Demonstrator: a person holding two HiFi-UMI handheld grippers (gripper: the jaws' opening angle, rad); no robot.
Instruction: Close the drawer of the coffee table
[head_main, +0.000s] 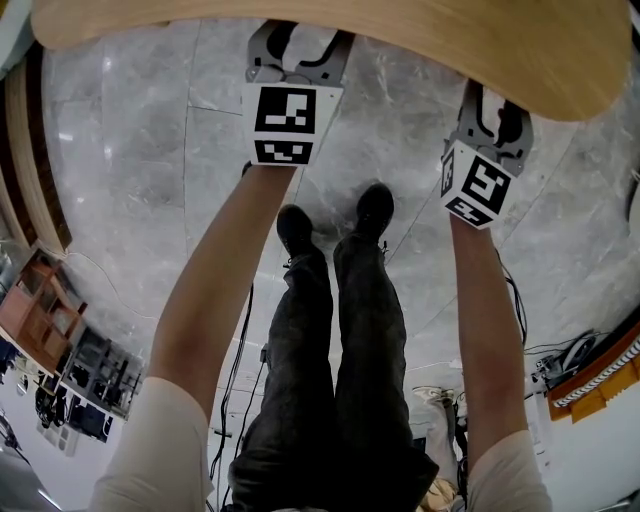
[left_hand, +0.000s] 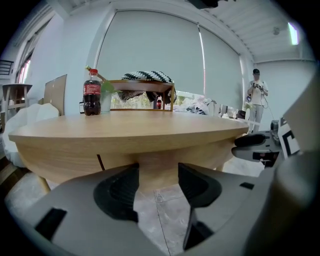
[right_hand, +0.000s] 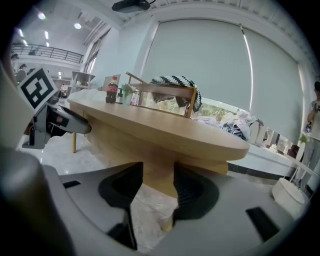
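The oval wooden coffee table (head_main: 400, 40) fills the top of the head view. My left gripper (head_main: 300, 35) and right gripper (head_main: 495, 100) both reach to its near edge, their tips partly under the top. In the left gripper view the left gripper (left_hand: 158, 180) is open, and the wooden front under the tabletop (left_hand: 150, 150) shows through the gap; a thin dark seam (left_hand: 100, 162) runs down that front. The right gripper (right_hand: 157, 180) is open too, facing the same wooden front (right_hand: 150, 150). Nothing sits between either pair of jaws. I cannot tell whether the tips touch the wood.
A cola bottle (left_hand: 92, 92) and a wooden rack with a striped cloth (left_hand: 145, 87) stand on the far side of the tabletop. A person (left_hand: 256, 97) stands at the far right. The holder's legs and black shoes (head_main: 330, 230) stand on grey marble floor; cables (head_main: 235, 370) trail behind.
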